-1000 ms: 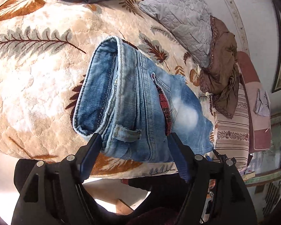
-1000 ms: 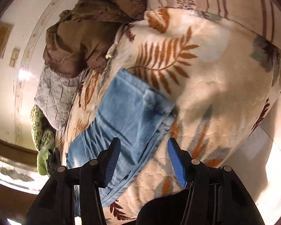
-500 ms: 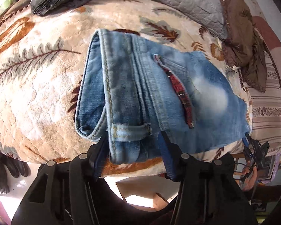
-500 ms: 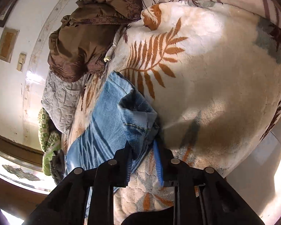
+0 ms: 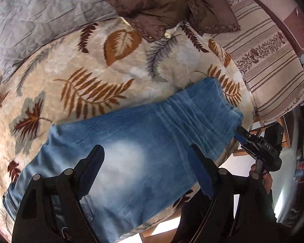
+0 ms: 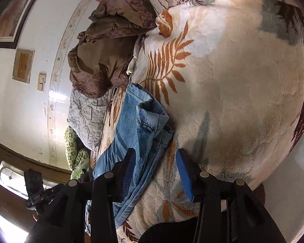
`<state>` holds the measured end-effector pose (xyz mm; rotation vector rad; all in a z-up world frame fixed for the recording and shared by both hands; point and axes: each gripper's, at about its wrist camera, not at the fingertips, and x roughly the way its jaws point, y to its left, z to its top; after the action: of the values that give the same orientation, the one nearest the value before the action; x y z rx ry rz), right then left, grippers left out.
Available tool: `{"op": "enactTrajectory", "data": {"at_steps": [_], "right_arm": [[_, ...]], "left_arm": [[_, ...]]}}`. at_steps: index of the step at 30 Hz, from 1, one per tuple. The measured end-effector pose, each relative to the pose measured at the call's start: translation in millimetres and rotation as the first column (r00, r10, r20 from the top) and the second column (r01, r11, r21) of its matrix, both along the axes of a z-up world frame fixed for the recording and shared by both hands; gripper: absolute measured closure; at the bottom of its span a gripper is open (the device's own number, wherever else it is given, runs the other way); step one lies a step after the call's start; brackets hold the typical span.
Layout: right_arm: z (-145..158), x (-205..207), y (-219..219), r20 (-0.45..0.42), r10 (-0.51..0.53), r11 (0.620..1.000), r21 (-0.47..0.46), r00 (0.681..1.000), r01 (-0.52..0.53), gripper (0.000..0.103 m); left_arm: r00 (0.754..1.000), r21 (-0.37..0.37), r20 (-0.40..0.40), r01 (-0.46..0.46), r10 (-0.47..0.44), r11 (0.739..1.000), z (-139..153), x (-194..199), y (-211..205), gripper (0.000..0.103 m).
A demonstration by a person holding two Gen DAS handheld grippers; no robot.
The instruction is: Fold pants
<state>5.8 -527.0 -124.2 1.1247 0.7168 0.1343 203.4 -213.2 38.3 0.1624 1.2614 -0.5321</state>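
Blue jeans lie folded on a leaf-patterned blanket. My left gripper is open above the jeans, its fingers apart over the faded denim, holding nothing. In the left wrist view the right gripper sits at the jeans' right end. In the right wrist view the jeans show a bunched hem end. My right gripper is open, its left finger over the denim edge and its right finger over the blanket.
A brown garment and a grey quilted pillow lie at the back of the bed. A striped sheet covers the right side. The bed's edge and floor lie just below the jeans. A wall stands beyond the pillow.
Both grippers were closing on the jeans' ends half a second ago; now both are open. The left view has swung right, over the jeans' faded middle.
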Motion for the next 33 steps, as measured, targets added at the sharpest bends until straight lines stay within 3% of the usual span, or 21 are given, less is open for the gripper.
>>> {"op": "enactTrajectory", "data": {"at_steps": [7,14,18,21,27,30,33], "right_arm": [[-4.7,16.1,-0.1,0.062,0.023,0.998,0.050,0.998,-0.026,0.056],[-8.9,10.2,1.8,0.113,0.026,0.999,0.041,0.993,-0.031,0.058],[-6.7,9.7,5.7,0.125,0.038,0.999,-0.002,0.991,-0.038,0.058],[-5.7,9.8,7.4,0.134,0.038,0.999,-0.015,0.990,-0.036,0.056],[-1.2,8.5,13.0,0.159,0.038,0.998,-0.046,0.987,-0.031,0.050],[1.2,11.0,15.6,0.170,0.051,0.997,-0.072,0.984,-0.039,0.051],[5.0,15.3,18.1,0.154,0.054,0.993,-0.112,0.987,-0.037,0.052]], "left_arm": [[0.990,0.016,-0.076,0.122,-0.121,0.992,-30.1,50.7,-117.8,0.019],[0.945,0.125,-0.098,0.323,-0.313,0.938,-68.0,73.9,-189.7,0.019],[0.889,0.106,-0.204,0.436,-0.410,0.893,-89.6,77.1,-210.7,0.019],[0.849,0.154,-0.214,0.517,-0.482,0.842,-101.6,69.8,-223.2,0.019],[0.764,0.167,-0.234,0.641,-0.602,0.749,-113.1,51.3,-239.9,0.018],[0.739,0.160,-0.232,0.671,-0.633,0.725,-114.4,48.7,-244.9,0.017],[0.734,0.147,-0.247,0.674,-0.633,0.724,-116.7,49.9,-249.3,0.015]]}}
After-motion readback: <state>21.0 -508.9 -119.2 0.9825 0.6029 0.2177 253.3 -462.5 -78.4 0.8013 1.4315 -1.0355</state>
